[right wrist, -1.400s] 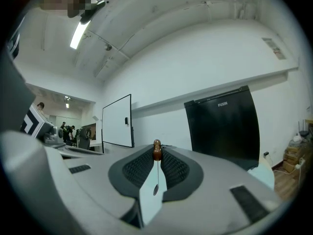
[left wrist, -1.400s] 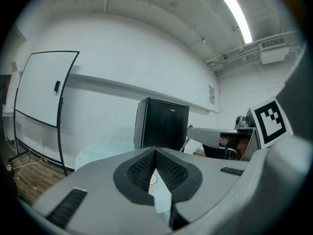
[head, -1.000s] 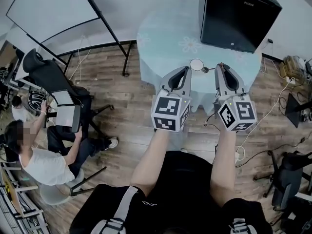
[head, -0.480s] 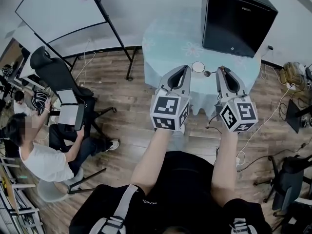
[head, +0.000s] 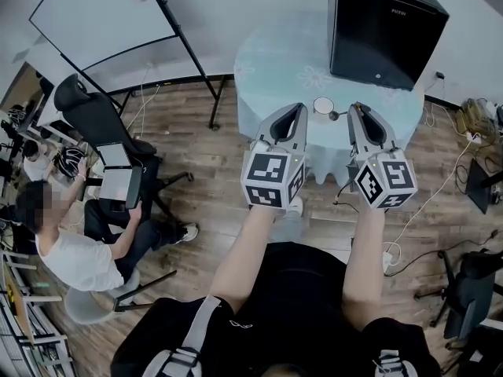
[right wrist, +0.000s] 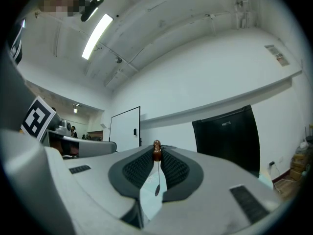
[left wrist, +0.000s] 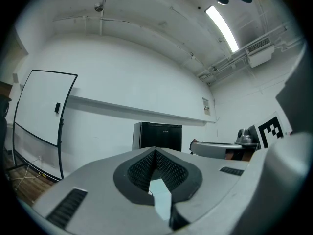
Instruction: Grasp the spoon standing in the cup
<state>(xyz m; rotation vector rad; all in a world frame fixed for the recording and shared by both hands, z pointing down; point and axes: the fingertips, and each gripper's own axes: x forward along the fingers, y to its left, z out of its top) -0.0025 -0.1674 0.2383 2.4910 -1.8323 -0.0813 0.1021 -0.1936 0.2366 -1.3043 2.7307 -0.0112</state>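
Observation:
A small white cup (head: pixel 324 105) stands at the near edge of the round table (head: pixel 275 61) with a pale blue cloth. In the right gripper view a thin spoon (right wrist: pixel 157 173) with a brown knob on its handle is pinched between the tips of my right gripper (right wrist: pixel 156 153), and its bowl hangs down between the jaws. In the head view the spoon (head: pixel 336 116) shows as a small dark piece just right of the cup, at the tip of the right gripper (head: pixel 355 108). My left gripper (head: pixel 297 108) is left of the cup, shut and empty, its pads (left wrist: pixel 164 168) meeting at the tip.
A black cabinet (head: pixel 385 22) stands on the back of the table. A whiteboard on a stand (head: pixel 94 14) is at the far left. A seated person (head: pixel 63 250) and office chairs (head: pixel 94 120) are on the left; cables and gear (head: pixel 471 179) lie on the wooden floor at the right.
The head view has drifted a little, so the table and cup sit slightly further right. Both grippers keep the same pose by the cup, the right one still pinching the spoon.

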